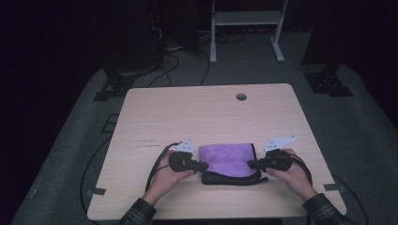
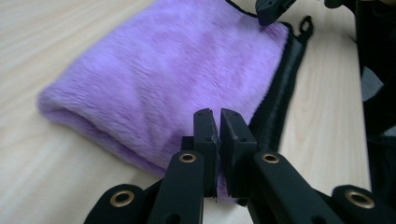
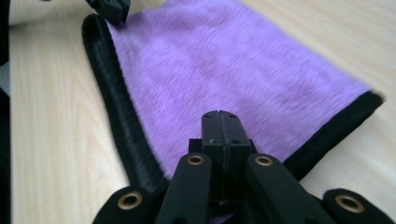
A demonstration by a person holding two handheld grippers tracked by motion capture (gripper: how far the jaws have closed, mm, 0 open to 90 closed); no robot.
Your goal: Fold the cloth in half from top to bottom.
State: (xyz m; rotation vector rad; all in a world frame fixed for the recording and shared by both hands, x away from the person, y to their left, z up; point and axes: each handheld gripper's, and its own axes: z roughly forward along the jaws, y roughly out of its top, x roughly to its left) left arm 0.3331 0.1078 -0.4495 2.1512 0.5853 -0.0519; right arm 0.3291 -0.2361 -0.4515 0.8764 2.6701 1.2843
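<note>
High view shows the folded purple cloth lying between both grippers, the left gripper nearly closed at its near-left corner, the right gripper fully closed at its near-right edge.

table: light wood | on it: folded purple cloth

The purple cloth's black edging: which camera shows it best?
The right gripper view: the black edging runs in sharp close-up along two sides of the purple cloth. The left gripper view shows one blurred strip of it. The high view shows a small dark border.
</note>
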